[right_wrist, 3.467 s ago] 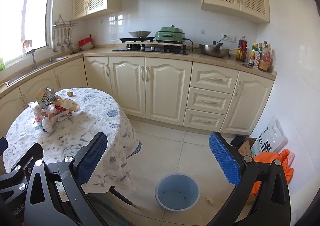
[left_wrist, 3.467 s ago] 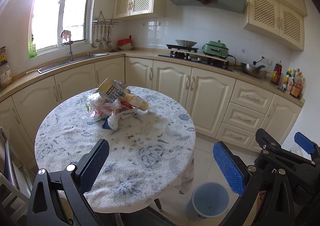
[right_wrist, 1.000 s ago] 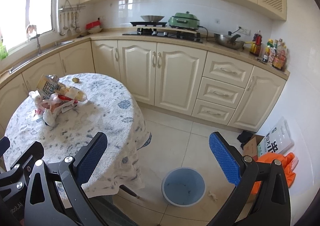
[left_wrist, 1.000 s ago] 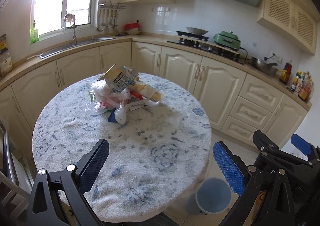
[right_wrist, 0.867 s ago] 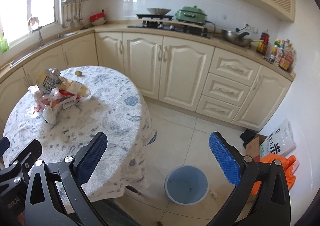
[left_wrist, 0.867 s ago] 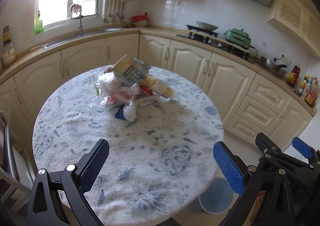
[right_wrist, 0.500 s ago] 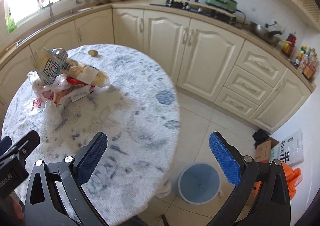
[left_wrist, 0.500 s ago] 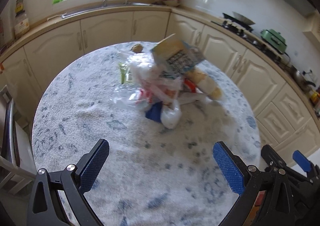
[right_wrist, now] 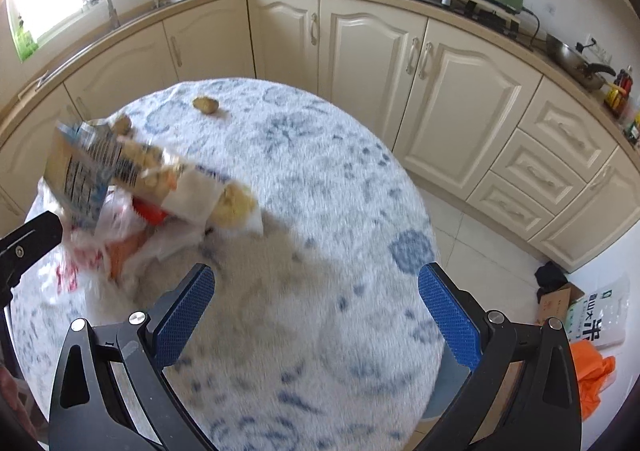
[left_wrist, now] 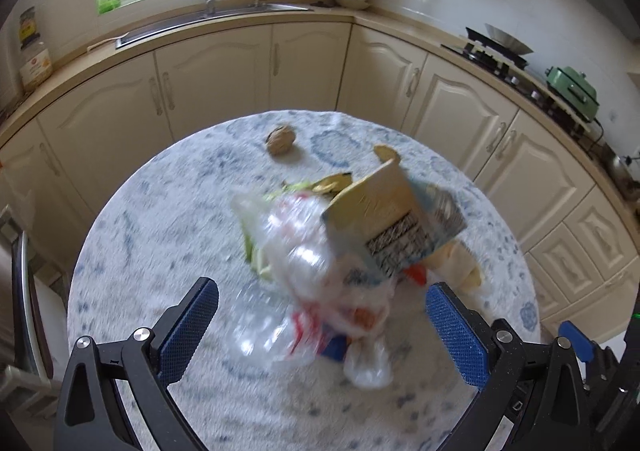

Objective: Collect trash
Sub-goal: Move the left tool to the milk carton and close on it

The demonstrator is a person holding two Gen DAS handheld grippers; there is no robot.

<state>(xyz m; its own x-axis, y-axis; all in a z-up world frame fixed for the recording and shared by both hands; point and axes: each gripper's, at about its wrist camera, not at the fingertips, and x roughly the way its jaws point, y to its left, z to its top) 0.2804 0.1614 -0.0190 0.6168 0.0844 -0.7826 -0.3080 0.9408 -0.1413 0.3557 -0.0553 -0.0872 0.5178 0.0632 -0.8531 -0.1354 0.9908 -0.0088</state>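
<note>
The left gripper (left_wrist: 320, 325) is hanging over the near edge of the trash pile (left_wrist: 336, 271) with its jaws spread wide and nothing between them, while the right gripper (right_wrist: 316, 311) is hovering just as wide and empty above bare tablecloth (right_wrist: 304, 331), off to the pile's right. The closest pieces are crumpled clear and white plastic bags (left_wrist: 316, 303), blurred in both views, so the left jaws are best lowered straight down to straddle a bunched fold rather than a loose flap, which would likely slip out. Above the bags a printed carton (left_wrist: 394, 225) is leaning, with a yellowish wrapped item (right_wrist: 234, 205) poking out on the right; lifting the bags first risks toppling it. Farther back, a walnut-like piece (left_wrist: 281, 140) is sitting alone, needing its own trip.
</note>
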